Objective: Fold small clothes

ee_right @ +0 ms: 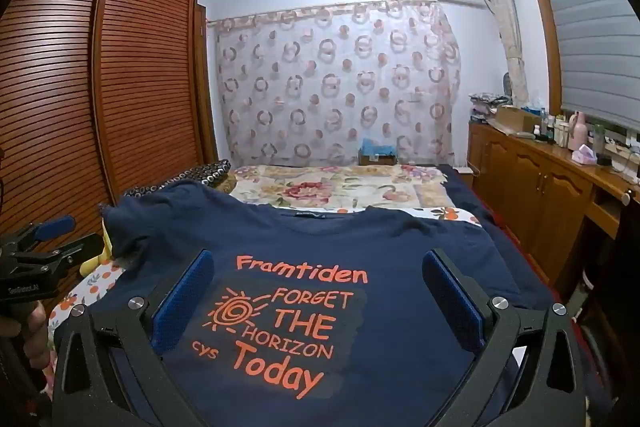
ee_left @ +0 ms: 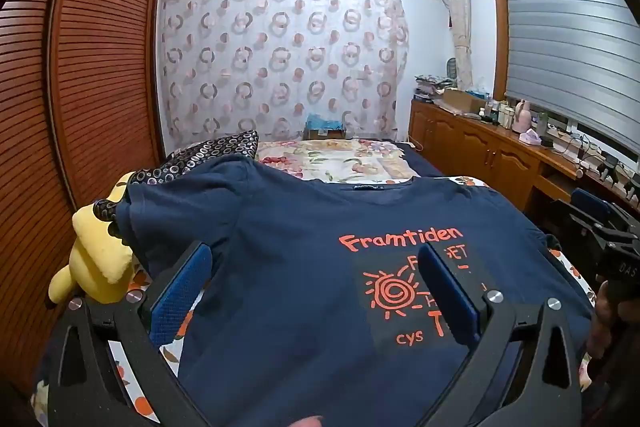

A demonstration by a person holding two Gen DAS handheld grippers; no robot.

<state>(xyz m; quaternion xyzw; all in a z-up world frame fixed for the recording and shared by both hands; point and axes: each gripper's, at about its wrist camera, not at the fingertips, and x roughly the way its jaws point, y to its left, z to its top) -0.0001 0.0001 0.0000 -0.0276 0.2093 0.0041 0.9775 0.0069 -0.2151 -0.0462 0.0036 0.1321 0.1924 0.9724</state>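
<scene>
A navy T-shirt (ee_left: 288,267) with orange print lies spread flat, front up, on the bed, collar at the far side. In the right wrist view the same T-shirt (ee_right: 400,259) shows its whole print. My left gripper (ee_left: 316,267) hovers open above the shirt's lower left part, with only flat cloth below its blue pads. My right gripper (ee_right: 320,275) is open too, over the printed chest, gripping nothing. The right gripper (ee_left: 600,231) also shows at the right edge of the left wrist view, and the left gripper (ee_right: 44,239) at the left edge of the right one. The shirt's left sleeve (ee_left: 160,199) drapes over a pillow.
A yellow plush toy (ee_left: 100,259) lies by the shirt's left sleeve, next to a dark ring-patterned pillow (ee_left: 208,155). A floral blanket (ee_right: 340,187) covers the far bed. A slatted wardrobe (ee_left: 92,67) stands left, a cluttered wooden sideboard (ee_right: 540,171) right.
</scene>
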